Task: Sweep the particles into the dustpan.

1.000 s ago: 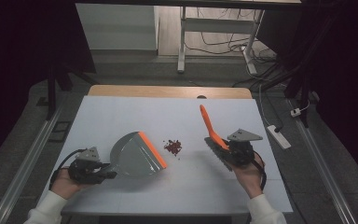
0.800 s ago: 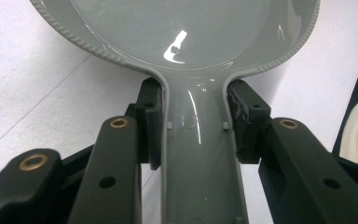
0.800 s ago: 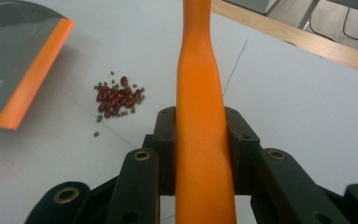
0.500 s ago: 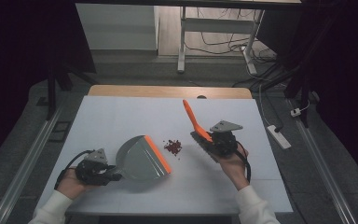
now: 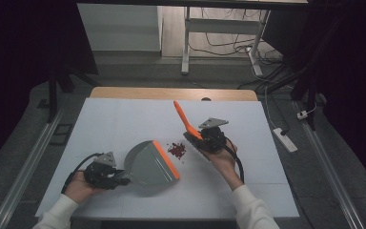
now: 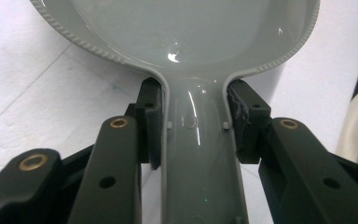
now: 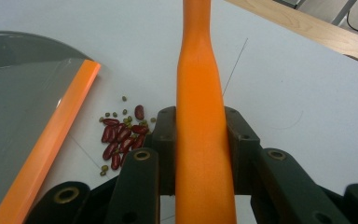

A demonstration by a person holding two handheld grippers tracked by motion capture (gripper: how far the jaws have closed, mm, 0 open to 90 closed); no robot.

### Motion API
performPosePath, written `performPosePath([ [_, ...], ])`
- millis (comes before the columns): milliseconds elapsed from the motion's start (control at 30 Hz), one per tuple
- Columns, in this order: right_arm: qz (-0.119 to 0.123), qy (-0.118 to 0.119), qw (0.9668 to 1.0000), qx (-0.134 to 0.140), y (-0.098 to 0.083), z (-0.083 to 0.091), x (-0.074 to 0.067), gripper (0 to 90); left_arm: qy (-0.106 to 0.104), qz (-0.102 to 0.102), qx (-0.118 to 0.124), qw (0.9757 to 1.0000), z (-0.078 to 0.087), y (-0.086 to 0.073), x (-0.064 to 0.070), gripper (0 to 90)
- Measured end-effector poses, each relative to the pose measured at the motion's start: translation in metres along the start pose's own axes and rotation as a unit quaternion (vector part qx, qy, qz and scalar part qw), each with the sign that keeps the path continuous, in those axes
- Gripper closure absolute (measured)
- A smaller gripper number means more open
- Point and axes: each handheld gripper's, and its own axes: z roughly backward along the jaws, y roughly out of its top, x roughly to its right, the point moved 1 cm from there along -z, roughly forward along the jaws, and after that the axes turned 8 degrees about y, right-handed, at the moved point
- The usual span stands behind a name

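I'm seeing the left gripper [image 5: 119, 177] pinching the grey dustpan [image 5: 147, 164] by its handle; in the left gripper view both pads are pressing the handle's sides [image 6: 200, 154], pan bowl spreading out just ahead of the jaws. Pan is lying flat on the surface [image 5: 114, 124], its orange lip [image 5: 166, 159] facing the beans.

Right gripper [image 5: 198, 140] is clamping an orange brush handle [image 5: 183, 118]; in the right gripper view the handle [image 7: 203, 140] is running straight up between the pads, both touching it. Handle is angling up and away toward the far edge of the surface. Brush head itself is hidden under the gripper, can't tell whether it's touching the surface.

Bean pile [image 5: 177, 150], dark red ones with some small greenish ones mixed in [image 7: 119, 135], is sitting between the pan lip and the right gripper, just beside both. A narrow strip of bare surface is separating beans from lip [image 7: 51, 140]. A few small beans are lying loose at the pile's edges.

Nothing is blocking the gap between pile and lip. Outward: wooden strip [image 5: 171, 93] along the far edge of the surface, a power strip [image 5: 285, 139] on the floor off to the right, cables and a metal frame leg [image 5: 186, 43] beyond.
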Motion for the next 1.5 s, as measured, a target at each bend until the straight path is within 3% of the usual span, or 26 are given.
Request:
performPosePath([
  [900, 0.010, 0.007, 0.9998, -0.017, 0.008, -0.030, -0.003, 70.4, -0.011, 0.001, -0.011, 0.9999, -0.010, 0.002, 0.001, 61.4],
  [1133, 0.010, 0.008, 0.9998, -0.018, 0.012, -0.035, -0.003, 70.4, -0.020, 0.011, -0.009, 0.9997, -0.011, 0.003, -0.001, 61.4],
  [1500, 0.030, 0.019, 0.9988, -0.034, 0.016, -0.052, -0.008, 70.5, -0.014, 0.008, -0.012, 0.9998, -0.012, 0.003, 0.000, 61.4],
])
